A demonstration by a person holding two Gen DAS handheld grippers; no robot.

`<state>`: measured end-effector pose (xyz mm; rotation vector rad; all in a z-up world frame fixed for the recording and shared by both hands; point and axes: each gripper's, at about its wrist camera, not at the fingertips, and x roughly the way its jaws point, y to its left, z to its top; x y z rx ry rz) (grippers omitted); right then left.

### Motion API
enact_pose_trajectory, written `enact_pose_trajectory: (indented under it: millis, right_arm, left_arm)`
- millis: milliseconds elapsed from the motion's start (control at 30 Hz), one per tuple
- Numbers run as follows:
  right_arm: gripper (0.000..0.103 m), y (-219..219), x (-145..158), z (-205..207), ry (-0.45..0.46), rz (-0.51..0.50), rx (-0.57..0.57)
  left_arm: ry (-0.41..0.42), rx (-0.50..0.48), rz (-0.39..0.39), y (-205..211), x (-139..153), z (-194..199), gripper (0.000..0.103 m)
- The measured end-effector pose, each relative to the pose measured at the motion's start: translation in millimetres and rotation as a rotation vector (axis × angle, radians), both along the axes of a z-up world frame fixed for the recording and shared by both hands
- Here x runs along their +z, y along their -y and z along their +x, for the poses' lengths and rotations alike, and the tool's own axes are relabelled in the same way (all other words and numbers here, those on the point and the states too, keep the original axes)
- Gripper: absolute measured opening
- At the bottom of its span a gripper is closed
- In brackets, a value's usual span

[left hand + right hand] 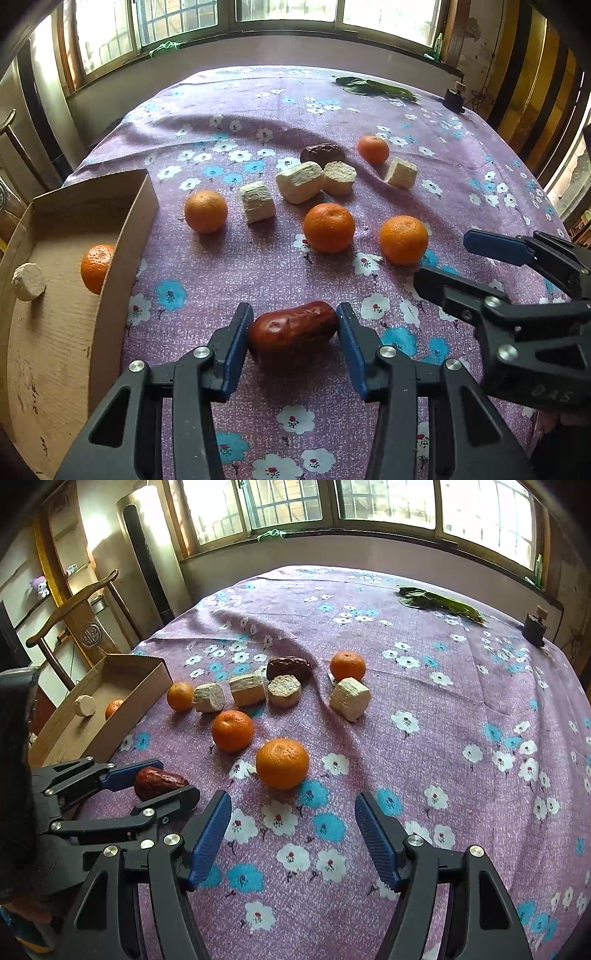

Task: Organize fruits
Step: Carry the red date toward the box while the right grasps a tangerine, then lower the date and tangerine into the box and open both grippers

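Note:
My left gripper (pixel 293 330) is shut on a red date (pixel 292 330), down on the floral cloth; it also shows in the right wrist view (pixel 159 782). My right gripper (pixel 293 830) is open and empty, just short of an orange (pixel 282 763). Several more oranges (pixel 328 228) and pale cut chunks (pixel 300 182) lie across the middle. A darker date (pixel 322 153) lies behind them. A cardboard box (pixel 136 221) at the left holds one orange (pixel 96 267) and one pale chunk (pixel 28 281).
The table carries a purple floral cloth (pixel 443 738). Green leaves (pixel 439 602) and a small dark object (pixel 535 627) lie at the far right edge. A wooden chair (pixel 70 602) stands left of the table, windows behind.

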<state>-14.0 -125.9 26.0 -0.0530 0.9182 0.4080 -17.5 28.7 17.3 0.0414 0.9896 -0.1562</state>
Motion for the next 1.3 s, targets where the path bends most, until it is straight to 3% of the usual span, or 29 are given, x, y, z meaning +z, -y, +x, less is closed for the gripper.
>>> enact_pose_trajectory:
  millis: [100,167,200,233,300,633,933,1300]
  right_arm:
    - [0.074,-6,-3,15,-0.001,0.001,0.001]
    - [0.063,-11,-9,24,-0.024,-0.007,0.015]
    - [0.047,-14,-13,26,-0.033,-0.019,0.032]
    - [0.041,-16,-16,27,-0.039,-0.027,0.044]
    - [0.038,-13,-16,26,-0.042,-0.003,0.039]
    - [0.039,-13,15,2,-0.003,0.08,0.059]
    - [0.039,-68,44,-13,0.041,0.11,0.194]
    - [0.039,-141,50,-17,0.044,0.079,0.331]
  left_arm:
    - [0.007,0.009,-0.01,-8,6,-1,0.045]
    - [0.012,0.016,-0.01,-11,9,-3,0.045]
    - [0.016,0.016,-0.011,-13,11,-4,0.045]
    - [0.019,0.017,-0.011,-15,13,-5,0.045]
    - [0.023,0.025,-0.013,-19,16,-7,0.045]
    - [0.1,0.09,0.027,-41,39,-18,0.045]
    - [0.15,0.19,0.076,-85,56,-27,0.045]
    - [0.156,0.324,0.104,-152,57,-30,0.045]
